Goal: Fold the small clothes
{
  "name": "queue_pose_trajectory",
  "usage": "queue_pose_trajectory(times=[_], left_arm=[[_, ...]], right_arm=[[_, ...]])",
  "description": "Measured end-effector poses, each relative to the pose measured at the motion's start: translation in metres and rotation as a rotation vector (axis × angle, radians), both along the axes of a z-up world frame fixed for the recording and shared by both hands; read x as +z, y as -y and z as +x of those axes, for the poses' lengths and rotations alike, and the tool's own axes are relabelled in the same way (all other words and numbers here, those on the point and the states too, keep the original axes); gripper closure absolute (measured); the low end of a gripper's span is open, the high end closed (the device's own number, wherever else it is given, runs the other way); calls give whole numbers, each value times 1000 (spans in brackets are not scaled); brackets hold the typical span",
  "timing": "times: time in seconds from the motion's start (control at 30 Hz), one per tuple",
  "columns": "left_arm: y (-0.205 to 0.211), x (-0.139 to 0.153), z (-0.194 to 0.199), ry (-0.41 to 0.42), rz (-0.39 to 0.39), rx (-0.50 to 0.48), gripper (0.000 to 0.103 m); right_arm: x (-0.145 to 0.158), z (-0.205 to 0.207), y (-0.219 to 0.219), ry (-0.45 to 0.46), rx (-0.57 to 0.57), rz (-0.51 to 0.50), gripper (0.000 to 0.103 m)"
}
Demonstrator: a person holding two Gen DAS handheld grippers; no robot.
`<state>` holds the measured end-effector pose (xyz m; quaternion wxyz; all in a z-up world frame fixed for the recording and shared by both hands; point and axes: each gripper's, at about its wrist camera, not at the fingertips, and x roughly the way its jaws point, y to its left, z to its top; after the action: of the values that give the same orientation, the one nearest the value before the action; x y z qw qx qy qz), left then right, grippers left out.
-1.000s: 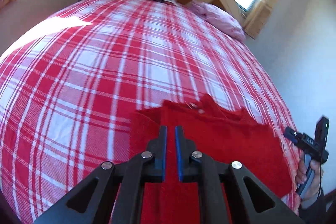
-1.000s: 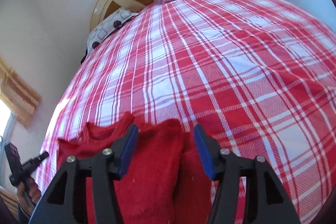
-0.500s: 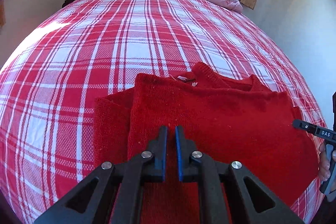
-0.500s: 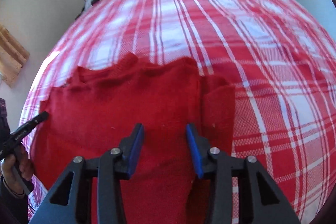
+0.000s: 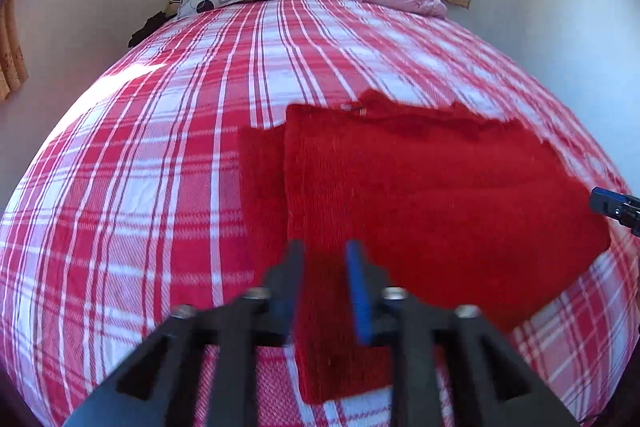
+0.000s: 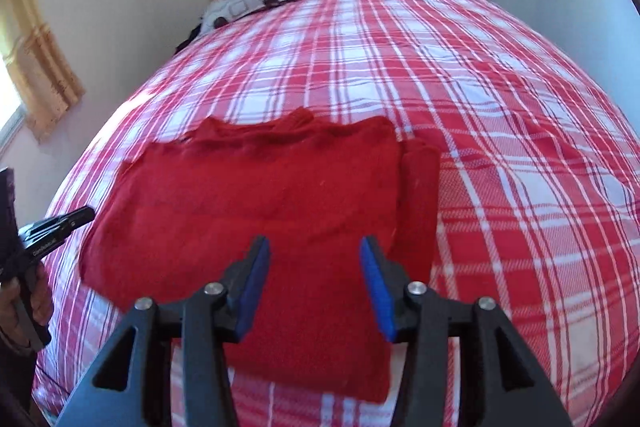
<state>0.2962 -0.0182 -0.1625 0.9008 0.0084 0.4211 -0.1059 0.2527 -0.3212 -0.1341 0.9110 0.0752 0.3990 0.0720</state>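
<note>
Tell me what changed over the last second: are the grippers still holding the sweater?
The left gripper, shut a second ago, has opened and let go of the red sweater. Both grippers pulled back, so more sweater shows. The right gripper stayed open. The sweater stays folded flat on the plaid bed.

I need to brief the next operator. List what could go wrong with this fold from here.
1. The sweater lies at the near edge of the bed; a tug toward the person might slide it off.
2. A narrow strip sticks out beside the folded body, so the next fold may come out uneven.
3. Both claws, left and right, are open above the knit; closing low could pinch the bedspread too.
</note>
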Motion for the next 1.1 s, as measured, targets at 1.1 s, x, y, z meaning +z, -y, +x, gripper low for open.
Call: queue_pose_trajectory(times=[1.1], left_arm=[[-44,-36,-28,-34,-121,73,23]], right_arm=[[-33,-11,-26,-56,-117,-211,43]])
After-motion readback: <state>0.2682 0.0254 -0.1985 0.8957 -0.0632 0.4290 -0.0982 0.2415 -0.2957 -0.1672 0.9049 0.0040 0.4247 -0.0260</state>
